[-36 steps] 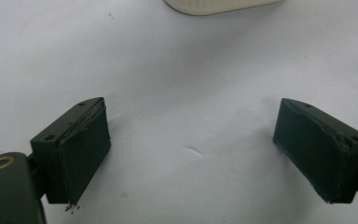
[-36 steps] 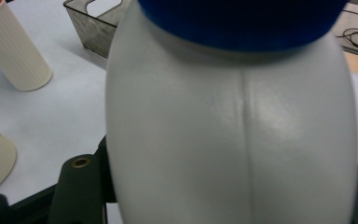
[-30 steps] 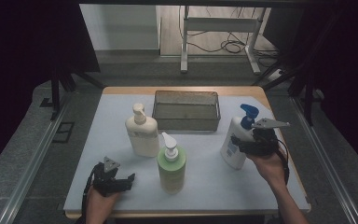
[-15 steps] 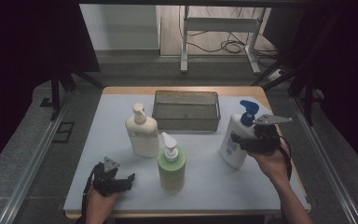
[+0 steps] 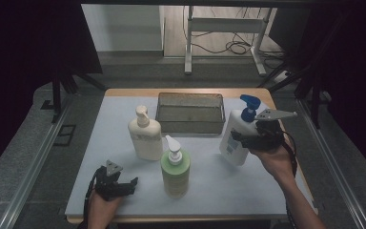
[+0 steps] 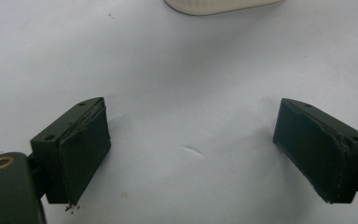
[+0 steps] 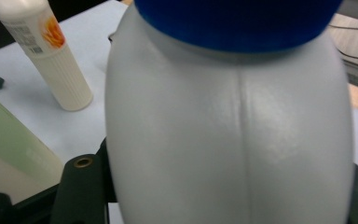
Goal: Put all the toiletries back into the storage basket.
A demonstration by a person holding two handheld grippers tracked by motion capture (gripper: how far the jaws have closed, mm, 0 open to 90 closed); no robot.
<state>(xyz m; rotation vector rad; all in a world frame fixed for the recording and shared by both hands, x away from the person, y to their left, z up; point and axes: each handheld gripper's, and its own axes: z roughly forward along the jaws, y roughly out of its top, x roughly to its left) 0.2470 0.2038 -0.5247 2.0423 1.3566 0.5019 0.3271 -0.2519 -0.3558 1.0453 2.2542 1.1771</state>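
A white bottle with a blue pump [image 5: 234, 137] is held slightly tilted above the right side of the table, with my right gripper [image 5: 249, 141] shut on its body from the right. In the right gripper view the white bottle [image 7: 233, 130] sits close up between the jaws, under its blue cap. Near the table's front left my left gripper [image 5: 123, 185] rests low and open. Its two black pads [image 6: 81, 151] stand wide apart over bare table with nothing between them.
A cream pump bottle [image 5: 145, 136] and a green pump bottle [image 5: 175, 169] stand mid-table. A dark wire basket [image 5: 189, 113] sits at the back of the white-covered table [image 5: 114, 119]. The cream bottle's base [image 6: 219, 4] lies just ahead of the left gripper.
My right gripper has risen a little with the white bottle in it, lifting it off the table. The left gripper has stayed where it was.
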